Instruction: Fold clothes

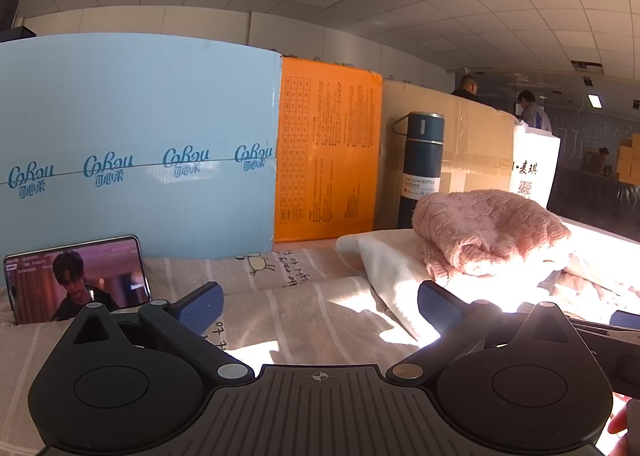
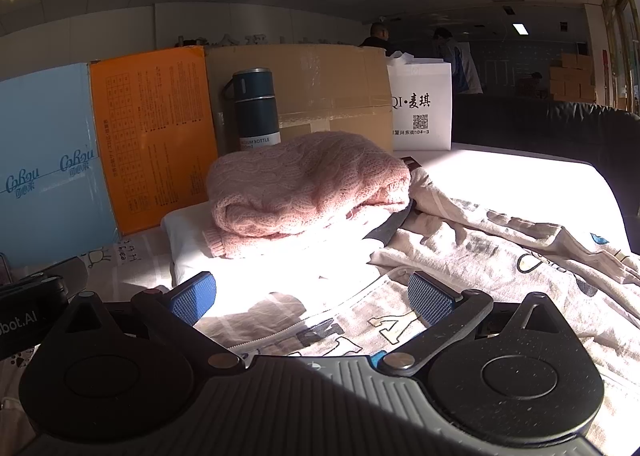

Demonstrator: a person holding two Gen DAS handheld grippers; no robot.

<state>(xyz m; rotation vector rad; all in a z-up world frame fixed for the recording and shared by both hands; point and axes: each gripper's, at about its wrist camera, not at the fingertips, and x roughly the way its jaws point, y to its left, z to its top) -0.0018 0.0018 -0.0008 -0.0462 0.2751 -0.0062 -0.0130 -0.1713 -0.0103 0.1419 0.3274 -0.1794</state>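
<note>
A folded pink knit sweater rests on a white folded garment at the back of the bed. A beige printed garment lies spread and rumpled to the right of them, reaching under my right gripper. My left gripper hovers open over the striped sheet, left of the white garment, holding nothing. My right gripper is open just above the beige garment's near edge, with nothing between its blue pads.
A phone playing video leans on a light blue box. An orange box, a brown carton, a dark vacuum bottle and a white paper bag line the back. People stand far behind.
</note>
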